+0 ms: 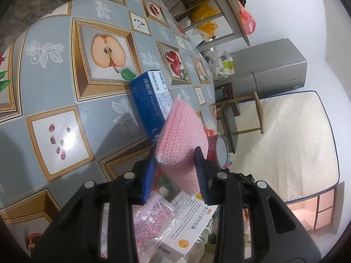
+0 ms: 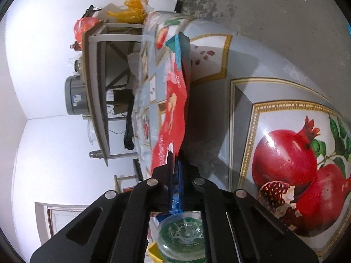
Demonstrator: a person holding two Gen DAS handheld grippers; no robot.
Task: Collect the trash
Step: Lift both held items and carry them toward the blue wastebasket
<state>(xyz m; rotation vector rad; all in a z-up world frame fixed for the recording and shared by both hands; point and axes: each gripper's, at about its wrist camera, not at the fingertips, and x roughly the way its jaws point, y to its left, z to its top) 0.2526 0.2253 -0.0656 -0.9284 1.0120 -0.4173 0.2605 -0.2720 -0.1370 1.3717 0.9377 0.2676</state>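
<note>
The left gripper (image 1: 175,153) is grasping a pink bubble wrap (image 1: 182,135); the right gripper (image 2: 174,162) is pinching a red snack bag (image 2: 173,109) over the table (image 2: 241,109).

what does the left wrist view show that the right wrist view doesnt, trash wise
Only the left wrist view shows the left claw shut on pink bubble wrap, a blue box lying on the table, and a red can.

Only the right wrist view shows the right claw shut on a red snack wrapper, with a green-lidded clear container below it.

Both show the fruit-print tablecloth and the shelf with yellow and red bags.
</note>
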